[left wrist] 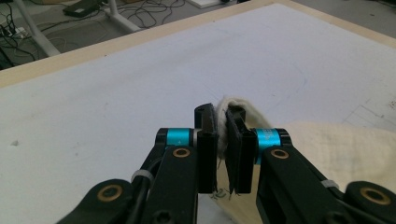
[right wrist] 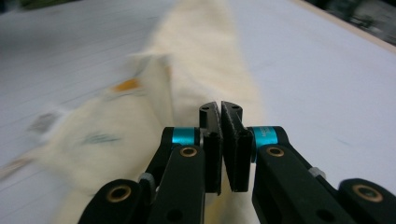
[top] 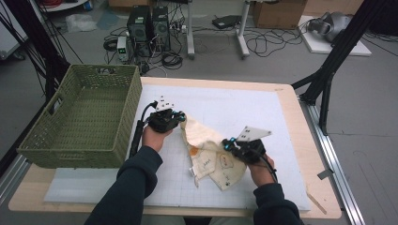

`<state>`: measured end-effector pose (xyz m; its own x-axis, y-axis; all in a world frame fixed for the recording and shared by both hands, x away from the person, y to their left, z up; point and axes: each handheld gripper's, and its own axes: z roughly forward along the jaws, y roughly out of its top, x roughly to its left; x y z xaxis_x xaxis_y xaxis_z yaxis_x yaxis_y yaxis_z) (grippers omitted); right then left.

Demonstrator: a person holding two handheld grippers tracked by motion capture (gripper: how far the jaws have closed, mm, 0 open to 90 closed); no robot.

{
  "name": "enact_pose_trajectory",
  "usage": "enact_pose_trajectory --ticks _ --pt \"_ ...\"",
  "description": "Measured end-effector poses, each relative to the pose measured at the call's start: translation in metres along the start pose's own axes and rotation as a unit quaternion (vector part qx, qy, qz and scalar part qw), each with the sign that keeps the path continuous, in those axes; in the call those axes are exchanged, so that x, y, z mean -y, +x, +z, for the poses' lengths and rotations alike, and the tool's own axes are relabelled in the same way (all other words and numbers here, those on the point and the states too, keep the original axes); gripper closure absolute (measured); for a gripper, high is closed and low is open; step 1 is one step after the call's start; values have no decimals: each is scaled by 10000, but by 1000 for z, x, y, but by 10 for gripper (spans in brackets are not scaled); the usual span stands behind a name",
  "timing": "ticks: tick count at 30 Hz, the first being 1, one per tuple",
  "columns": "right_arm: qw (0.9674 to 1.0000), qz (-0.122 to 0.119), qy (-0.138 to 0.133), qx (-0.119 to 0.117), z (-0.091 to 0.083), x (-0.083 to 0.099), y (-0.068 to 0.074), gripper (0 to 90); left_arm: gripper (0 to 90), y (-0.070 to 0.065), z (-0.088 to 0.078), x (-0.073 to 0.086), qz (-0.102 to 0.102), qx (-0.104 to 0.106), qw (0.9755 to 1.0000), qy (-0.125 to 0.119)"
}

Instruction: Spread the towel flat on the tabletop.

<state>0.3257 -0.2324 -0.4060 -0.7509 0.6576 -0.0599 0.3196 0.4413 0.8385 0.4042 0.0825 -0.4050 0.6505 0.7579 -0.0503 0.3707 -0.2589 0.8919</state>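
Beside the green woven basket, the left gripper pinches the cream printed cloth; the right gripper has closed, seemingly on its edge. Lift evenly, keeping tension.

The left tongs pinch a fold of cream cloth above the white mat.
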Motion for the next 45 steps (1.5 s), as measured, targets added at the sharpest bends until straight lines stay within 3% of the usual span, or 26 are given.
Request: enact_pose_trajectory --ticks 2,5,7,10,14,16,18,22,24,27,31,36,41,43,45 --pt "9988 404 -40 263 0 4 -20 872 781 -1 2 0 -18 -17 10000 9" --pt "9962 608 98 619 1 7 -38 872 677 0 3 1 -108 -57 9999 63" --pt "9923 784 208 937 1 9 -53 871 557 0 4 2 -219 -99 9996 156" --pt "9829 1153 281 1405 -2 19 -72 872 456 1 2 4 -247 -108 9992 280" --pt "9676 1612 519 1874 -9 35 -91 869 447 4 -4 11 -326 -177 9991 214" --pt "9638 1714 490 1982 -14 38 -94 805 448 5 -6 16 -379 -161 9989 205" --pt "9622 1697 450 2084 -18 38 -94 729 446 4 -8 20 -427 -123 9988 194" --pt "9641 1658 254 2059 -29 38 -92 656 450 -2 -13 28 -410 60 9989 221" --pt "9680 1577 169 1944 -34 38 -87 639 441 -5 -14 29 -365 234 9984 351" --pt "9749 1304 136 1802 -39 39 -77 611 447 -15 -16 29 -169 407 9987 258" --pt "9805 1063 168 1643 -43 43 -65 567 452 -30 -10 31 135 626 9972 399" --pt "9860 920 59 1392 -47 42 -53 542 434 -41 7 36 275 597 9954 695" --pt "9880 840 -17 1292 -48 42 -47 532 411 -53 21 40 488 508 9934 909" --pt "9889 801 -65 1253 -47 42 -47 531 439 -60 25 42 659 474 9917 994" --pt "9892 787 -85 1231 -47 42 -45 523 518 -62 25 41 730 436 9918 952"
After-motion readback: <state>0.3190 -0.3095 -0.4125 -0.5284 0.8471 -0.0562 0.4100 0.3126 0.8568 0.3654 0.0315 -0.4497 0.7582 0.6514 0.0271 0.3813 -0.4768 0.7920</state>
